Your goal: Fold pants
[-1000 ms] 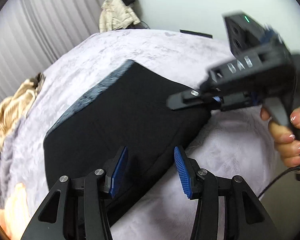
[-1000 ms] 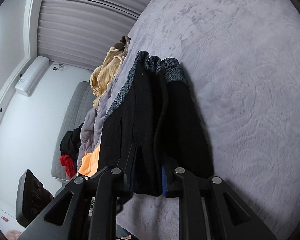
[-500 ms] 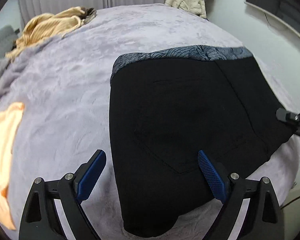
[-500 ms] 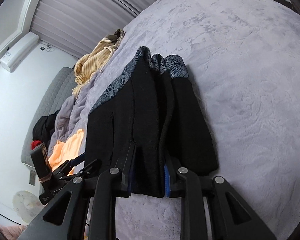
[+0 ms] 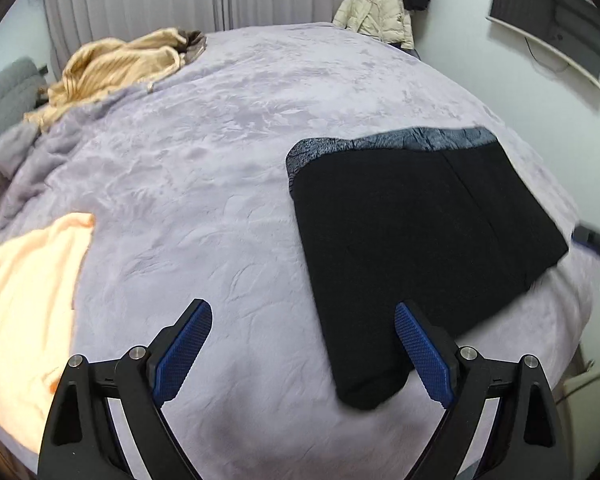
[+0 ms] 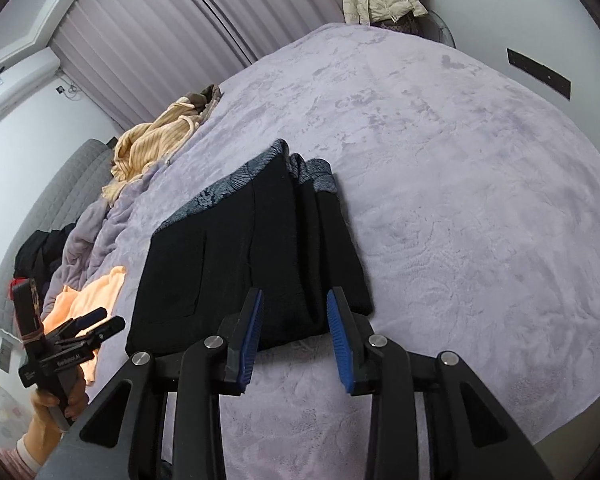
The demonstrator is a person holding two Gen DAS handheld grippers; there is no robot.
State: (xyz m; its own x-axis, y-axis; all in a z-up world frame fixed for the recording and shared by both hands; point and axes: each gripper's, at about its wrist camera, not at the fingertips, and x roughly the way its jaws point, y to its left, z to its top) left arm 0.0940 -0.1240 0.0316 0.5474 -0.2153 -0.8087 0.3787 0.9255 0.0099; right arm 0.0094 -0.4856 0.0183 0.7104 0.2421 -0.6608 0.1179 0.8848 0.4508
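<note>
Blurring the folded pants (image 5: 420, 240) near edge

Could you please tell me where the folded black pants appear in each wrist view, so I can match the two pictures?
Left wrist view: the black pants lie right of centre on the bed, patterned waistband at the far end.
Right wrist view: the black pants lie centre-left, just beyond the right gripper, whose jaws are opening with nothing between them.
Shared landmark: the tan striped garment at the bed's far left edge.
</note>
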